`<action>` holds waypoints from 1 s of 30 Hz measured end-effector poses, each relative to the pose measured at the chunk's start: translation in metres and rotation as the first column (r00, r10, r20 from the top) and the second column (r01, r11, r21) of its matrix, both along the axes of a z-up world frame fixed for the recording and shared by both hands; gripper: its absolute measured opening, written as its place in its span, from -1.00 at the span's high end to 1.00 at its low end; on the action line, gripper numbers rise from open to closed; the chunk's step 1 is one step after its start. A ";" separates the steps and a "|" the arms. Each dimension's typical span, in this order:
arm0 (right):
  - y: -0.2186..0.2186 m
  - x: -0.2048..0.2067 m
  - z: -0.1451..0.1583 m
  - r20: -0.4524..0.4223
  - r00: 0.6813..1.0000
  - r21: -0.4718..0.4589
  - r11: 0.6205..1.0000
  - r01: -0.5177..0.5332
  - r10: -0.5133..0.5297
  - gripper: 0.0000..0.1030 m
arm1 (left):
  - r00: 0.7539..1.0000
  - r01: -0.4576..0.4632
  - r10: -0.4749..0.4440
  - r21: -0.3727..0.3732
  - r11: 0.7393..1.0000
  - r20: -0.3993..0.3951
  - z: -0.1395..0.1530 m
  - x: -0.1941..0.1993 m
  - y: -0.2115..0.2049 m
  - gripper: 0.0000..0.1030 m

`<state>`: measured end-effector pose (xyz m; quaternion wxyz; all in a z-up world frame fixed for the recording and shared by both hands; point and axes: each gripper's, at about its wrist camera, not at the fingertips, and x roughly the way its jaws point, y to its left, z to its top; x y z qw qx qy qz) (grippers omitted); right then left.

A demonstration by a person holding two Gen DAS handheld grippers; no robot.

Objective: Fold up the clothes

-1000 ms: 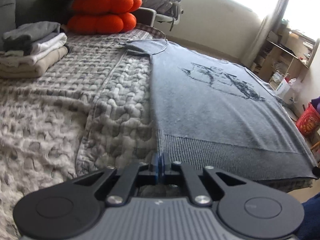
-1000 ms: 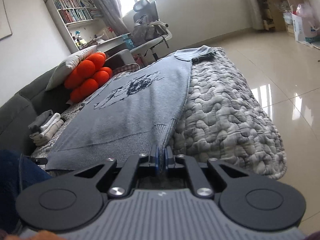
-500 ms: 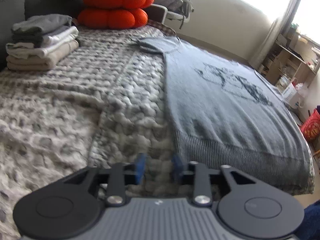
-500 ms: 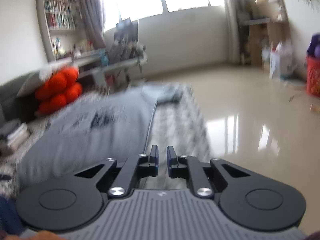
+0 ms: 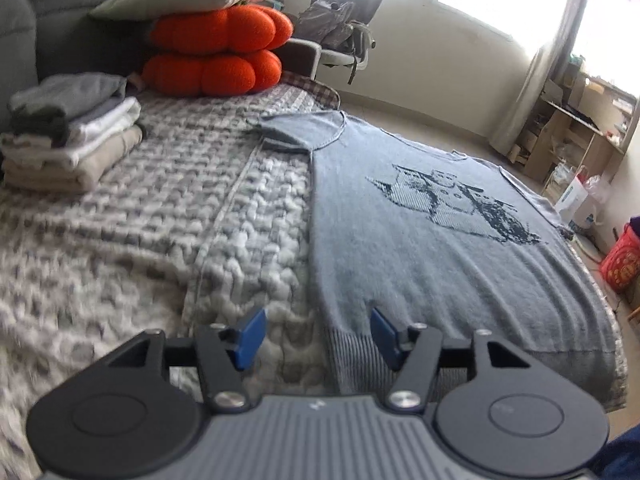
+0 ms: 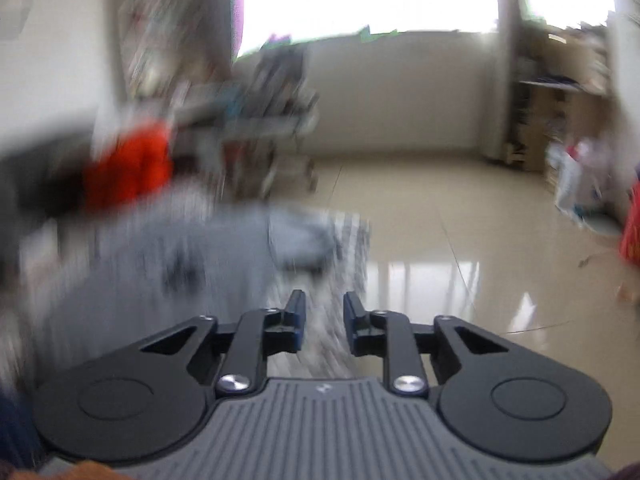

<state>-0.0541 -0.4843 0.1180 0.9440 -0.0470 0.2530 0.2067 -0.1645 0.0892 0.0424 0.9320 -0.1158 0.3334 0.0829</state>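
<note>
Covering most of the left wrist frame, a grey knit blanket (image 5: 168, 216) spreads from lower left to centre. On it the blue-grey sweater (image 5: 432, 248) lies flat, filling the centre and right, its dark print at right of centre and its ribbed hem at the bottom. Two orange cushions (image 5: 216, 52) sit at upper left, with a stack of folded clothes (image 5: 68, 132) at the left edge. At bottom centre the left gripper (image 5: 318, 330) is opening, pads off the hem corner below. The right gripper (image 6: 324, 316), bottom centre of its blurred frame, is also opening, nothing between its jaws.
</note>
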 end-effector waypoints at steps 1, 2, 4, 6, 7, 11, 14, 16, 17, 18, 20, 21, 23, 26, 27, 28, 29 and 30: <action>0.004 -0.006 -0.008 -0.015 0.998 -0.100 0.993 -0.056 0.055 0.50 | 1.000 0.004 -0.004 0.015 1.000 0.001 0.001 0.004 -0.001 -0.16; 0.007 -0.011 -0.017 -0.035 0.994 -0.192 0.975 -0.111 0.106 0.50 | 1.000 0.006 -0.006 0.023 1.000 -0.003 0.001 0.008 0.000 -0.16; 0.016 -0.021 -0.036 -0.074 0.981 -0.234 0.953 -0.191 0.179 0.46 | 1.000 0.011 -0.011 0.028 1.000 -0.014 0.002 0.020 0.000 -0.16; 0.031 -0.027 -0.056 -0.080 0.973 -0.238 0.944 -0.228 0.215 0.39 | 1.000 0.022 -0.021 0.024 0.999 -0.014 0.005 0.030 -0.002 -0.20; 0.040 -0.029 -0.066 -0.067 0.973 -0.236 0.944 -0.231 0.221 0.37 | 1.000 0.027 -0.027 0.022 0.999 -0.014 0.006 0.036 -0.003 -0.26; 0.079 -0.019 -0.099 0.024 0.988 -0.071 0.986 -0.152 0.154 0.25 | 0.999 0.051 -0.051 0.027 0.998 -0.006 0.009 0.056 -0.009 -0.51; 0.103 0.006 -0.114 -0.002 0.997 0.072 0.994 -0.079 0.079 0.25 | 1.000 0.026 -0.026 0.068 0.997 -0.002 0.005 0.073 -0.010 -0.52; 0.113 0.022 -0.112 -0.038 0.998 0.117 0.992 -0.052 0.057 0.24 | 1.000 0.007 -0.007 0.082 0.997 -0.004 0.002 0.083 -0.008 -0.52; 0.117 0.029 -0.111 -0.058 0.997 0.134 0.990 -0.042 0.050 0.24 | 1.000 0.002 -0.001 0.075 0.997 -0.009 -0.001 0.087 -0.006 -0.52; 0.122 0.036 -0.109 -0.078 0.996 0.149 0.988 -0.032 0.044 0.25 | 1.000 -0.002 0.003 0.064 0.998 -0.015 -0.004 0.091 -0.004 -0.51; 0.125 0.047 -0.107 -0.100 0.995 0.139 0.990 -0.014 0.028 0.25 | 1.000 -0.007 0.008 0.052 0.999 -0.020 -0.010 0.096 -0.002 -0.50; 0.126 0.051 -0.108 -0.118 0.993 0.135 0.991 -0.004 0.020 0.25 | 1.000 -0.010 0.011 0.048 0.999 -0.023 -0.012 0.098 0.000 -0.49; 0.127 0.055 -0.110 -0.132 0.991 0.126 0.992 0.020 -0.003 0.75 | 1.000 -0.007 0.008 0.040 0.999 -0.027 -0.016 0.100 -0.001 -0.33; 0.124 0.051 -0.111 -0.129 0.991 0.132 0.990 0.054 -0.037 0.93 | 0.999 0.003 -0.002 0.039 0.999 -0.039 -0.023 0.101 -0.004 -0.16; 0.124 0.049 -0.110 -0.122 0.991 0.131 0.989 0.068 -0.052 0.93 | 0.999 0.001 0.001 0.051 0.999 -0.046 -0.026 0.101 -0.005 -0.12; 0.123 0.047 -0.109 -0.115 0.991 0.131 0.988 0.083 -0.068 0.94 | 0.999 0.003 0.000 0.056 0.998 -0.047 -0.028 0.101 -0.006 -0.07; 0.123 0.045 -0.109 -0.108 0.991 0.131 0.987 0.098 -0.084 0.94 | 0.999 0.005 -0.002 0.059 0.998 -0.046 -0.030 0.100 -0.007 -0.07; 0.121 0.044 -0.109 -0.102 0.990 0.137 0.985 0.108 -0.094 0.94 | 0.999 0.010 -0.008 0.051 0.999 -0.045 -0.030 0.100 -0.006 -0.07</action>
